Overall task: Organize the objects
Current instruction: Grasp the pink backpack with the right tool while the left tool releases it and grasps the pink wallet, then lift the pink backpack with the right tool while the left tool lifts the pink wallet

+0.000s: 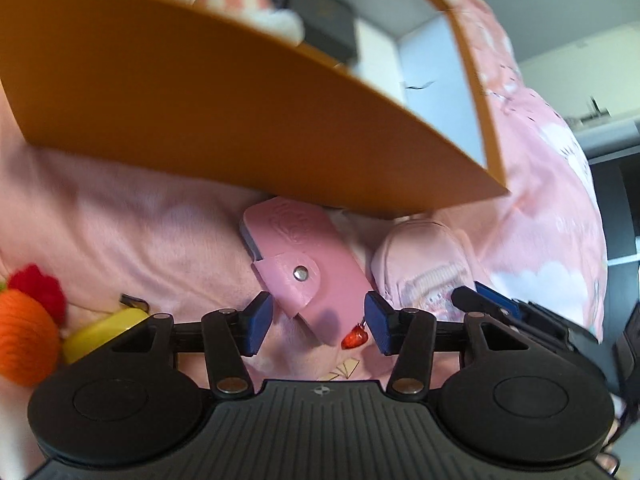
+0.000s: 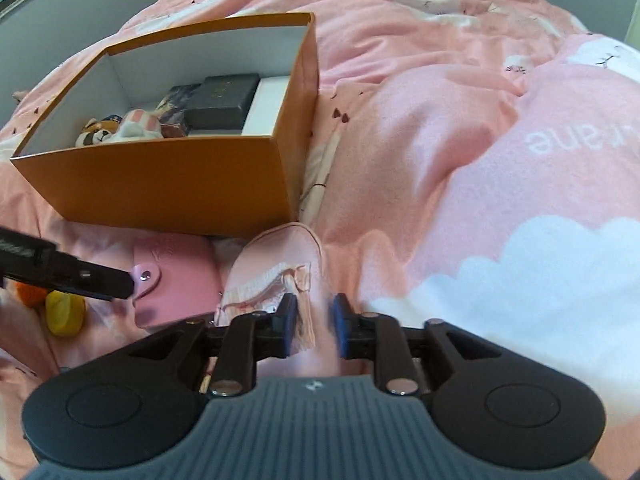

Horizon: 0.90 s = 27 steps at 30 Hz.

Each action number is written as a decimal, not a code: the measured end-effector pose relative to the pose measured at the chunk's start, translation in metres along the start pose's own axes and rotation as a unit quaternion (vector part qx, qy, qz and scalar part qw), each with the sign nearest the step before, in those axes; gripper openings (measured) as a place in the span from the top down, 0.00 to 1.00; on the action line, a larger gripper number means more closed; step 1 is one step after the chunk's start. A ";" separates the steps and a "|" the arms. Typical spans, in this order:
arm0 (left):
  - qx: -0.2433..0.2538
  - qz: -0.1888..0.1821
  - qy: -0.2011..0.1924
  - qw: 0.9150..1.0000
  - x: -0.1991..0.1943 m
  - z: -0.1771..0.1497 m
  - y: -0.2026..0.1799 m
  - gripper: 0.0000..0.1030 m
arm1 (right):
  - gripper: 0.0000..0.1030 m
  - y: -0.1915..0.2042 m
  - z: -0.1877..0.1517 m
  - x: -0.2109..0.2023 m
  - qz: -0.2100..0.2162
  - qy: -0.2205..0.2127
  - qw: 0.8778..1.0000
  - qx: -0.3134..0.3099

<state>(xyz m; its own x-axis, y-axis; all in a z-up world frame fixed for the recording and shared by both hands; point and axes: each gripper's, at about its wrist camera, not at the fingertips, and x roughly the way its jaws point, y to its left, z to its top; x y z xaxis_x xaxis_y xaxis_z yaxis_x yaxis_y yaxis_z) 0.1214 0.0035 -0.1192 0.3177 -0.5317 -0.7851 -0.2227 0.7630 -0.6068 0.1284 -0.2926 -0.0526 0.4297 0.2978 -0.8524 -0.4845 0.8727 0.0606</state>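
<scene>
Pink bed (image 2: 400, 80), orange box (image 2: 180, 184): my left hand-held gripper (image 1: 318, 320) spread over pink wallet (image 1: 304, 256); right hand-held gripper (image 2: 314, 326) slightly parted astride pink pouch (image 2: 280, 256)

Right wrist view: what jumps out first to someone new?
The orange box dominates at upper left on the pink bedding, open-topped, with a dark case and a plush dog inside. In front of it lie a pink snap wallet and a pale pink pouch, side by side. The right gripper hovers over the pouch's edge.
</scene>
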 end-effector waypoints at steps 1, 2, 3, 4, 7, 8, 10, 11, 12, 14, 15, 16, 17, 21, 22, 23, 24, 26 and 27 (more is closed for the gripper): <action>-0.012 -0.001 0.006 1.000 0.005 0.002 0.003 0.43 | 0.73 -0.001 0.001 0.001 0.004 -0.001 1.000 -0.001; -0.023 -0.001 0.011 1.000 0.010 0.003 0.005 0.44 | 0.70 0.000 0.005 0.004 0.008 -0.002 1.000 -0.004; -0.035 0.000 0.015 0.999 0.015 0.005 0.008 0.44 | 0.67 0.000 0.008 0.006 0.010 -0.001 1.000 -0.007; -0.046 0.000 0.018 0.999 0.019 0.006 0.010 0.44 | 0.67 0.001 0.008 0.008 0.012 0.000 1.000 -0.008; -0.074 -0.001 0.018 0.997 0.028 0.009 0.019 0.47 | 0.65 -0.006 0.010 0.019 0.031 0.012 0.999 0.006; -0.081 -0.001 0.017 0.997 0.029 0.009 0.020 0.51 | 0.64 -0.009 0.010 0.023 0.035 0.016 0.999 0.014; -0.092 -0.001 0.015 0.996 0.032 0.012 0.024 0.52 | 0.64 -0.016 0.008 0.030 0.051 0.025 0.998 0.034; -0.094 0.000 0.016 0.995 0.033 0.012 0.024 0.54 | 0.64 -0.019 0.008 0.032 0.056 0.027 0.997 0.041; -0.095 0.002 0.015 0.995 0.034 0.013 0.024 0.55 | 0.64 -0.022 0.007 0.034 0.060 0.029 0.997 0.048; -0.093 0.007 0.014 0.996 0.034 0.013 0.023 0.58 | 0.65 -0.023 0.005 0.037 0.065 0.032 0.996 0.053; -0.090 0.009 0.013 0.996 0.033 0.012 0.022 0.60 | 0.67 -0.021 0.004 0.037 0.064 0.032 0.996 0.050; -0.083 0.010 0.011 0.996 0.030 0.011 0.021 0.64 | 0.68 -0.019 0.003 0.037 0.062 0.031 0.997 0.046; -0.074 0.011 0.010 0.997 0.027 0.010 0.019 0.66 | 0.70 -0.018 0.003 0.035 0.060 0.029 0.997 0.042; -0.030 0.030 0.001 0.999 0.011 0.002 0.010 0.67 | 0.75 -0.009 0.003 0.026 0.054 0.020 0.998 0.027; -0.023 0.032 0.001 0.999 0.007 -0.001 0.009 0.67 | 0.76 -0.007 0.003 0.022 0.054 0.018 0.998 0.024; -0.015 0.033 0.001 0.999 0.003 -0.003 0.009 0.68 | 0.77 -0.005 0.004 0.018 0.055 0.016 0.998 0.021; -0.008 0.034 -0.001 0.999 -0.002 -0.005 0.008 0.68 | 0.77 -0.003 0.004 0.014 0.057 0.012 0.998 0.019; 0.006 0.034 -0.011 0.999 -0.014 -0.010 0.008 0.68 | 0.78 0.000 0.003 0.004 0.064 0.007 0.998 0.018; 0.011 0.030 -0.015 0.999 -0.020 -0.012 0.008 0.68 | 0.78 0.002 0.004 -0.001 0.066 0.004 0.998 0.019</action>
<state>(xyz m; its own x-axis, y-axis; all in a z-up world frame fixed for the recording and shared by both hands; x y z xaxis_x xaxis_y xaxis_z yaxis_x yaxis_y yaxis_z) 0.1017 0.0158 -0.1097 0.3322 -0.4734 -0.8158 -0.2218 0.8015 -0.5554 0.1300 -0.2898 -0.0498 0.3584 0.4076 -0.8399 -0.5070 0.8404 0.1915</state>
